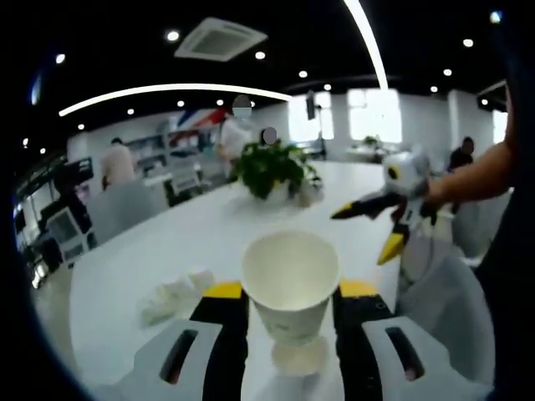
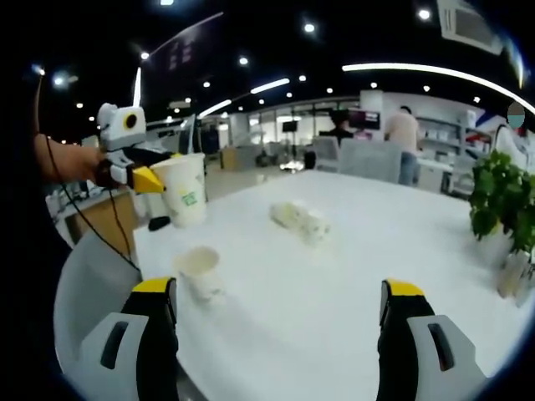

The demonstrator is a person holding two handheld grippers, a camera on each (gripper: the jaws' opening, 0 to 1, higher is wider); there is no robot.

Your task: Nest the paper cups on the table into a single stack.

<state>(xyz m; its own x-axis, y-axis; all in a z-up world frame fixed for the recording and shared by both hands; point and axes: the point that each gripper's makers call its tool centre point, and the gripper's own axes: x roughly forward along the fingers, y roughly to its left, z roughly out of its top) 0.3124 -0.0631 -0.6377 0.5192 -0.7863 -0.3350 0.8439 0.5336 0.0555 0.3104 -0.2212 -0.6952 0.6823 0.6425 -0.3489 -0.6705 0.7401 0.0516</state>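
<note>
My left gripper (image 1: 290, 290) is shut on a white paper cup (image 1: 290, 280), gripping it upright by its sides above the white table (image 1: 192, 234). Just under that cup a second paper cup (image 1: 299, 355) stands on the table, mostly hidden. In the right gripper view the left gripper (image 2: 159, 180) holds the cup (image 2: 185, 194) at the left, above and behind the standing cup (image 2: 201, 271). My right gripper (image 2: 278, 288) is open with nothing between its jaws, off to the right of the cups; it shows as the right gripper (image 1: 368, 230) hovering over the table.
A crumpled white tissue (image 1: 171, 296) (image 2: 301, 219) lies on the table beside the cups. A potted plant (image 1: 272, 167) (image 2: 501, 200) stands farther along the table. Grey chairs (image 1: 125, 205) and people are at the far side.
</note>
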